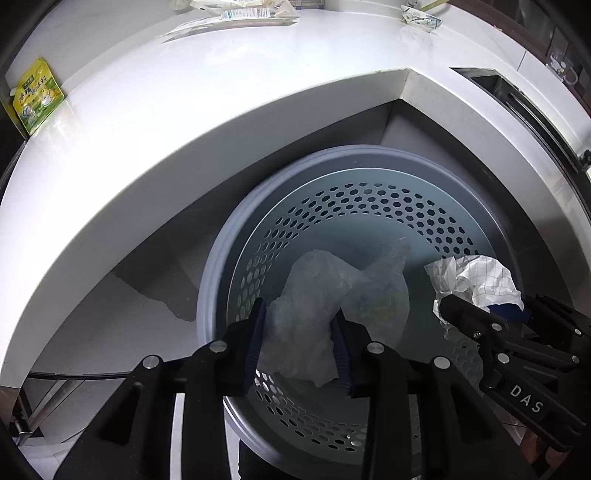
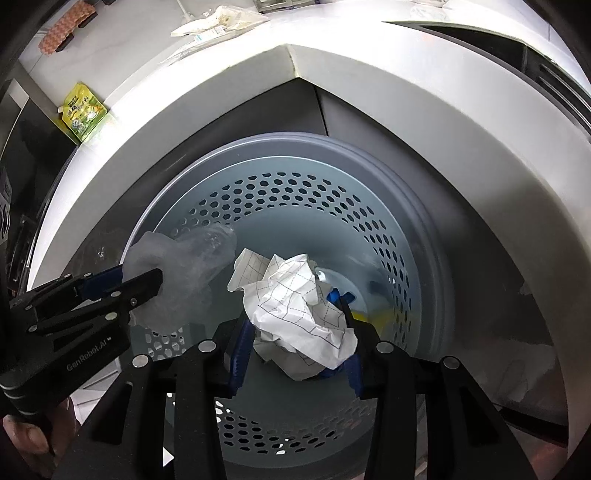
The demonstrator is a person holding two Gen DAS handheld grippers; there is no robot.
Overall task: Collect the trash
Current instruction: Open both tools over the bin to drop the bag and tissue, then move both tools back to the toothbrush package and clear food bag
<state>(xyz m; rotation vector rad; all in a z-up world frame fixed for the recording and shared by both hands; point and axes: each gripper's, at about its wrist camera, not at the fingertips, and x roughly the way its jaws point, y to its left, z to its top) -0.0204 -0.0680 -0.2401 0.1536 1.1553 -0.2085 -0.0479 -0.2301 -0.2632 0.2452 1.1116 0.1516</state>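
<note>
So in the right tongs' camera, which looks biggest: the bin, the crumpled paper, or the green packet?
1. Bin, by far.
2. Crumpled paper, though it sits close to the camera, so it may look bigger than it is.
3. Green packet, far off on the counter.

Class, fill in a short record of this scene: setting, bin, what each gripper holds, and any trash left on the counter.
setting: white counter above a perforated grey bin
left gripper: over the bin, crumpled clear plastic between its pads
right gripper: over the bin, shut on crumpled paper
bin contents: something yellow at the bottom, unclear
counter trash: green packet, wrappers at the back
</note>
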